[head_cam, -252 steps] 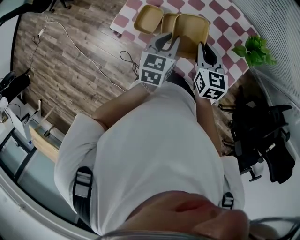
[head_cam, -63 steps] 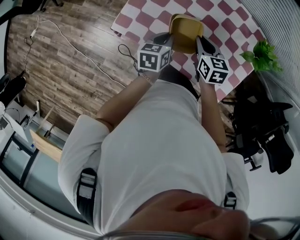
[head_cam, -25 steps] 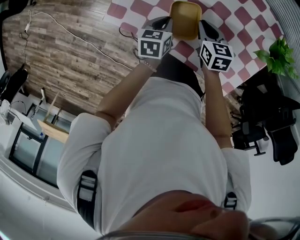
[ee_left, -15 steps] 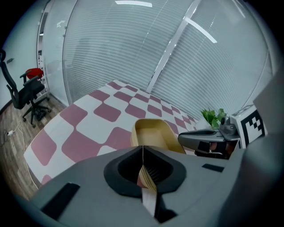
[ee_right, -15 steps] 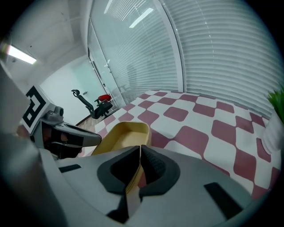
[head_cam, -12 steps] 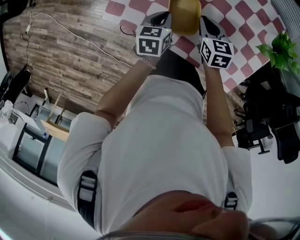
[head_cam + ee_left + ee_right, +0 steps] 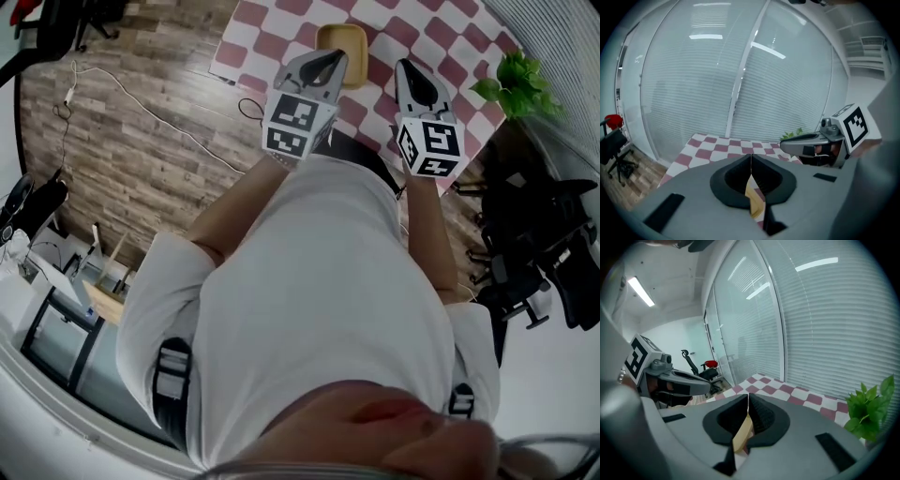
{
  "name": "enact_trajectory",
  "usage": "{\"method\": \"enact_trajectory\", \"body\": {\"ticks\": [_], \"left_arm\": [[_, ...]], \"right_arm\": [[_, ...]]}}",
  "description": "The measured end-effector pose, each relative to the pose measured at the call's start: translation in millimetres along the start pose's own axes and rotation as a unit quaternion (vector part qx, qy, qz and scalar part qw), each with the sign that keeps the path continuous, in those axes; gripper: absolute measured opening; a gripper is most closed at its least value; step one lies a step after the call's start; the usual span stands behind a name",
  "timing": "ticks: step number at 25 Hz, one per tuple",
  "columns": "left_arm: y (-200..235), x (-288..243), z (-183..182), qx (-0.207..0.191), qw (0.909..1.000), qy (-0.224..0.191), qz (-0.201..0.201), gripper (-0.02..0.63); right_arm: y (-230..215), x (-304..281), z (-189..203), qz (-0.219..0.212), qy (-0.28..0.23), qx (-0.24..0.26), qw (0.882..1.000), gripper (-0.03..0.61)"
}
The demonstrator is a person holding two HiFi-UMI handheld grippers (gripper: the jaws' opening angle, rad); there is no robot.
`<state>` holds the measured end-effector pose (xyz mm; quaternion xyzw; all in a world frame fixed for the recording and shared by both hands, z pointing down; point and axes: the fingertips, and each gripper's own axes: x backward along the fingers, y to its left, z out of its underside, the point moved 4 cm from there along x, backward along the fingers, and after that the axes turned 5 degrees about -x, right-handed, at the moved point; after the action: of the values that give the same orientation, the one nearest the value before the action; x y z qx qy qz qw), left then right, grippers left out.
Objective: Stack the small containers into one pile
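A pile of yellow containers (image 7: 342, 45) rests on the red-and-white checked table (image 7: 450, 37), and only its top tray shows. My left gripper (image 7: 335, 59) hovers at the pile's near edge, shut with nothing in it. My right gripper (image 7: 404, 67) hangs to the right of the pile, apart from it and also shut on nothing. In the left gripper view the jaws (image 7: 751, 157) meet, and a sliver of yellow container (image 7: 755, 202) shows below them. The right gripper view shows the same: closed jaws (image 7: 748, 397) over a strip of yellow container (image 7: 742, 437).
A green potted plant (image 7: 514, 82) stands at the table's right edge. Black office chairs (image 7: 544, 244) sit to the right on the floor. A cable (image 7: 141, 94) trails across the wooden floor on the left. Glass walls with blinds (image 7: 740, 70) rise beyond the table.
Earlier both grippers held the yellow pile up between them. Now the pile lies on the table, smaller in view, and both grippers have drawn back from it.
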<state>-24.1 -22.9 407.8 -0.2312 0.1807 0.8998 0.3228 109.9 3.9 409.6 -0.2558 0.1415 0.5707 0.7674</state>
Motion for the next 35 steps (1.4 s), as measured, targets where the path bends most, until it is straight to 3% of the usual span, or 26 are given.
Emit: {"method": "enact_trajectory", "body": {"ticks": [11, 28, 35], "left_arm": [[-57, 54, -94, -0.038, 0.9908, -0.112, 0.066, 0.034], [-106, 99, -161, -0.096, 0.9689, -0.19, 0.126, 0.032], [-105, 98, -163, -0.087, 0.97, -0.185, 0.132, 0.032]], "right_arm": [[27, 93, -82, 0.005, -0.106, 0.022, 0.994, 0.035], [52, 167, -137, -0.004, -0.179, 0.045, 0.983, 0.032], [52, 169, -144, -0.006, -0.186, 0.042, 0.982, 0.032]]}}
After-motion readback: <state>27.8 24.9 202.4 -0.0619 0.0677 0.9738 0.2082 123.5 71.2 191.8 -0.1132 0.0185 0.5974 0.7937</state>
